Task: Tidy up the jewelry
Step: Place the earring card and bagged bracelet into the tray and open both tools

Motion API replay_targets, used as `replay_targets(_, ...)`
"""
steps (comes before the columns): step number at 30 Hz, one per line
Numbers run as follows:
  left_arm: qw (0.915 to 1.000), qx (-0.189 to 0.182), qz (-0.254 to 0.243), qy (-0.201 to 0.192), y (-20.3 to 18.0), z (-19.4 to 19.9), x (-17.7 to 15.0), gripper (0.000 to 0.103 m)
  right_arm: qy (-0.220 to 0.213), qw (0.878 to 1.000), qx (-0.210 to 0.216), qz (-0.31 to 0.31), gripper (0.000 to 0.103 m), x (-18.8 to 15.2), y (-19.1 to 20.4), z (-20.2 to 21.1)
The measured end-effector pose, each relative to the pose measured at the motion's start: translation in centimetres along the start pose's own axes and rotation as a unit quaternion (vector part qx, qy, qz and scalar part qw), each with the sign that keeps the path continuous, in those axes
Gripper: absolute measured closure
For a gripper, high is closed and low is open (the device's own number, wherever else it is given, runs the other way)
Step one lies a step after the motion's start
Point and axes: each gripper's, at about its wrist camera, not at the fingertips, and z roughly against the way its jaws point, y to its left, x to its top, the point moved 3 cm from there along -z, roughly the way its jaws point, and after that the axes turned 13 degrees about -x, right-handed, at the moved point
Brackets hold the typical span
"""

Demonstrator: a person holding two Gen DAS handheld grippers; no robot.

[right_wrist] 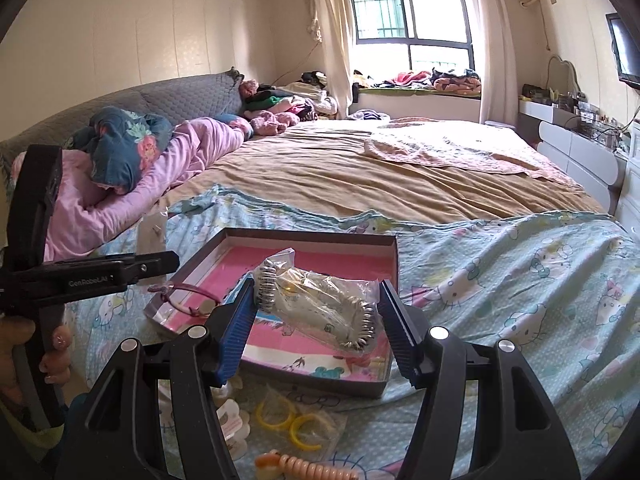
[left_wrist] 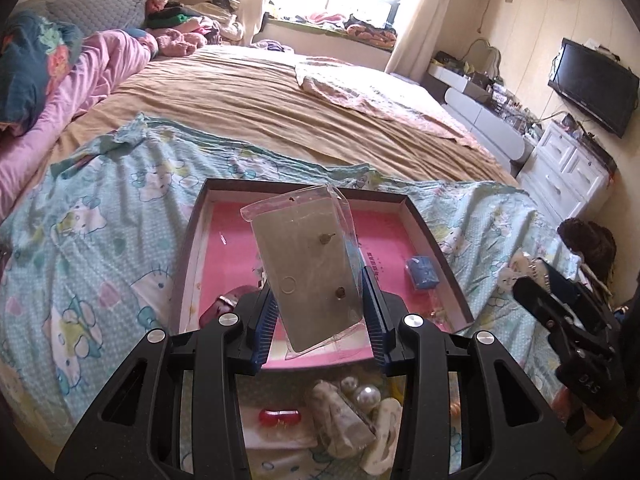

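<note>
The left tool (left_wrist: 320, 312) is clamped on a clear plastic sleeve (left_wrist: 308, 268) holding a stiff grey card with two small studs pinned through it; the ribbed blue pads press its lower edges, and it stands tilted at the centre of the left view, above the tray. The right tool (right_wrist: 316, 324) is clamped on a crinkled clear bag (right_wrist: 316, 308) stuffed with a silvery ridged piece, lying slantwise between the blue pads at the centre of the right view.

Below both sits a shallow rectangular box tray (left_wrist: 432, 240) with thin dark walls and a smooth pink floor. In the left view a small blue packet (left_wrist: 422, 272) lies at the tray's right side and a dark red band (left_wrist: 224, 306) near its lower left corner. The tray rests on a soft pale-blue cartoon-print sheet (left_wrist: 100, 220), rumpled over a tan bed cover.

Loose pieces crowd the near edge of the tray: pearl beads (left_wrist: 366, 394) and a red glossy clip (left_wrist: 280, 416) in the left view, yellow rings (right_wrist: 288, 420) in plastic and a peach coiled band (right_wrist: 316, 468) at the bottom of the right view. The sheet to the right of the tray lies open.
</note>
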Motion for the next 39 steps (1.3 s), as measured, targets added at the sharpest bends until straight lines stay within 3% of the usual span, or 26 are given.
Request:
replay_targets(12, 0.9988, -0.026, 0.002, 0.042, 1.1, -3.2, -1.7, 0.072, 0.021, 0.999, -0.026, 0.009, 0.044, -0.2, -0.2, -2.7)
replay_targets(26, 0.9975, -0.025, 0.009, 0.065, 3.6, -5.9, -2.3, 0.072, 0.071, 0.996, -0.044, 0.038, 0.043, -2.1, 1.2, -7.3)
replay_targets(39, 0.9967, -0.019, 0.028, 0.074, 5.3, -6.6, -2.5, 0.058, 0.132, 0.988, -0.037, 0.071, 0.042, -4.2, 3.7, -11.2)
